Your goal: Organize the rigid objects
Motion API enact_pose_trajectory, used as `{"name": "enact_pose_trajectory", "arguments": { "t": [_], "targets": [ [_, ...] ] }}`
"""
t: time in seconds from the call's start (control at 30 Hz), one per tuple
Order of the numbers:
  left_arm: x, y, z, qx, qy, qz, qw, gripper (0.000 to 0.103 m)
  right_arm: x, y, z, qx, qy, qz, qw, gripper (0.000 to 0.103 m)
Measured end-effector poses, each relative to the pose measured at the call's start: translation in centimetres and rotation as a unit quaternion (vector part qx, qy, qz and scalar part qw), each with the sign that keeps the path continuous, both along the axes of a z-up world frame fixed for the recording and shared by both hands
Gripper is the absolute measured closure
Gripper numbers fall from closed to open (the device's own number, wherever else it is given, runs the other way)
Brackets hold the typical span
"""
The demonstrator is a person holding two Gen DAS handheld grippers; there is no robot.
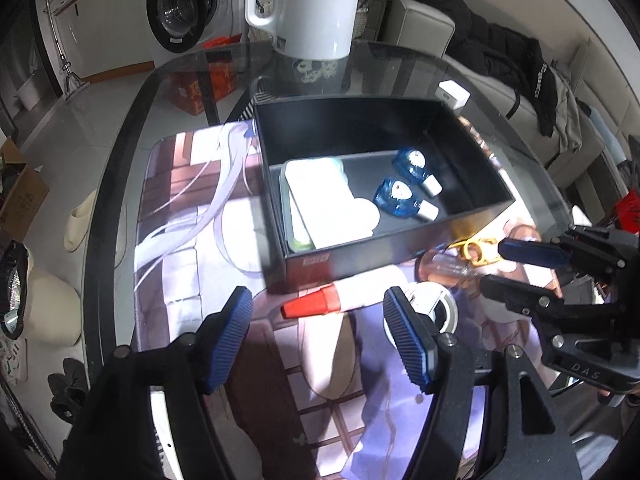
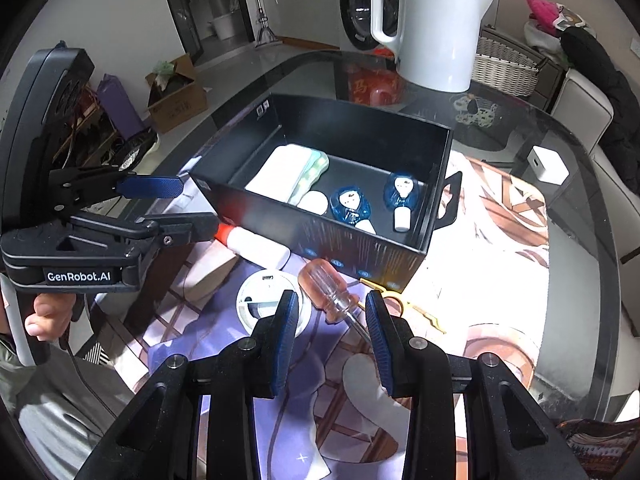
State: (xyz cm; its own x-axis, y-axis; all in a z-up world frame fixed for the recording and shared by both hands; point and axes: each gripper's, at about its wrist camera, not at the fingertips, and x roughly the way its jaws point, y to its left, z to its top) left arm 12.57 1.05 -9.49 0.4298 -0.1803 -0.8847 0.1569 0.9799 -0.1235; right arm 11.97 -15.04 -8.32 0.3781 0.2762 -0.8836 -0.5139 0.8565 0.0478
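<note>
Two handheld grippers hover over loose items beside an open black rectangular box (image 2: 360, 248) on a glass table (image 2: 568, 272).

A screwdriver with a clear amber plastic handle (image 2: 326, 286) lies on the printed mat (image 2: 480, 240) just in front of the box, beside a white round disc (image 2: 260, 304), a white tube with an orange-red cap (image 1: 310, 304) and a gold key-like piece (image 1: 476, 249). Inside the box lie two blue translucent bottles with white caps (image 2: 352, 206), a white flat case over a pale green one (image 2: 280, 172) and a small white round piece (image 2: 314, 201). The right gripper (image 2: 332, 312) points steeply down, jaws apart and empty, astride the screwdriver shaft without touching. The left gripper (image 1: 320, 320) stands wide open, empty, above the tube.
</note>
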Motion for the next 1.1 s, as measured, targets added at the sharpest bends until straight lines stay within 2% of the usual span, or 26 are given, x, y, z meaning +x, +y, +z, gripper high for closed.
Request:
{"name": "enact_pose_trajectory", "arguments": {
  "t": [0.23, 0.43, 0.67, 0.8, 0.87, 0.97, 1.07, 1.1],
  "targets": [
    [0.4, -1.0, -2.4, 0.036, 0.019, -0.02, 0.999, 0.034, 0.6, 0.4, -1.7, -0.01, 0.017, 0.0, 1.0, 0.067],
    [0.4, -1.9, -2.6, 0.032, 0.031, -0.039, 0.9982, 0.036, 1.0, 0.8, -2.6, -0.012, 0.025, 0.005, 1.0, 0.067],
    [-0.6, -3.2, -2.8, 0.039, 0.05, -0.066, 0.9958, 0.061, 1.0, 1.1, -2.8, -0.011, 0.03, 0.012, 0.999, 0.067],
    [-1.3, -3.6, -2.4, 0.027, 0.058, -0.084, 0.9944, 0.065, 0.8, 1.1, -2.7, -0.011, 0.029, 0.014, 0.999, 0.067],
    [-1.6, -3.8, -2.0, 0.031, 0.049, -0.091, 0.9942, 0.065, 0.8, 0.9, -2.7, -0.011, 0.031, 0.013, 0.999, 0.067],
    [-1.8, -4.1, -1.2, 0.058, 0.026, -0.101, 0.9929, 0.062, 1.1, 0.7, -2.7, -0.008, 0.031, 0.009, 0.999, 0.067],
    [-1.8, -4.5, -0.7, 0.07, 0.007, -0.11, 0.9915, 0.042, 1.3, 0.5, -2.9, -0.008, 0.032, 0.005, 0.999, 0.067],
    [-1.6, -4.6, -0.5, 0.067, -0.001, -0.113, 0.9914, 0.042, 1.4, 0.5, -2.9, -0.008, 0.032, 0.004, 0.999, 0.067]
  ]
}}
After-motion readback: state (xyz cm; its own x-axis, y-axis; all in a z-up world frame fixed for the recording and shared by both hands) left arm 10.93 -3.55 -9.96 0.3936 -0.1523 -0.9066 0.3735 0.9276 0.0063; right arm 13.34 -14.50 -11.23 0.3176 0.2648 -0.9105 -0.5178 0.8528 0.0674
